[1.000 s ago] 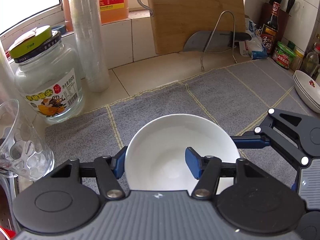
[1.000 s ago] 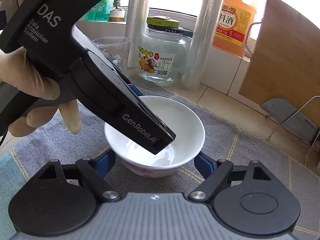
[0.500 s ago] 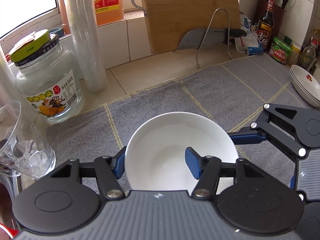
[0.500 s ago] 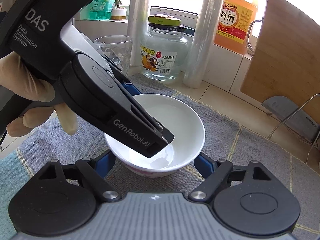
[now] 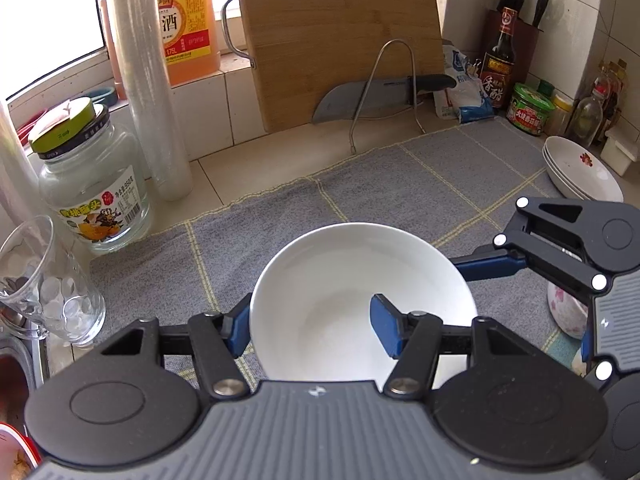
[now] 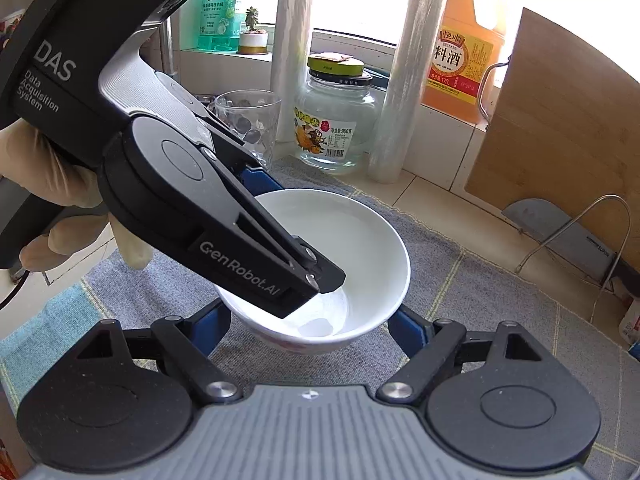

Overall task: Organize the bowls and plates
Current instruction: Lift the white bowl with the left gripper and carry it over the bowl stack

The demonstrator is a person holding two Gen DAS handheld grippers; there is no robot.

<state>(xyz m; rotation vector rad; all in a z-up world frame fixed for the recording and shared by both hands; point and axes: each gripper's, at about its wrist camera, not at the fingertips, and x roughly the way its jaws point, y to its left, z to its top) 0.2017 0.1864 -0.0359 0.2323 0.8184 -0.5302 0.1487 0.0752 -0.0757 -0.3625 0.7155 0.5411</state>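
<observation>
With the left gripper (image 5: 308, 330) pinching only the white bowl's (image 5: 340, 280) rim and the right gripper (image 6: 308, 330) spread wide around its base, the glazed wall risks slipping or tipping.

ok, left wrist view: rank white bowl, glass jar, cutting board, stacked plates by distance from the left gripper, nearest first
1. white bowl: rim between the jaws of the left gripper.
2. glass jar: far left, beside the mat.
3. stacked plates: far right. Close to the jar's range; this order is loose.
4. cutting board: leaning at the back wall, farthest.

Bowl (image 5: 352, 280) on mat (image 5: 400, 184); jar (image 5: 92, 184) left, plate stack (image 5: 580, 172) right.
</observation>
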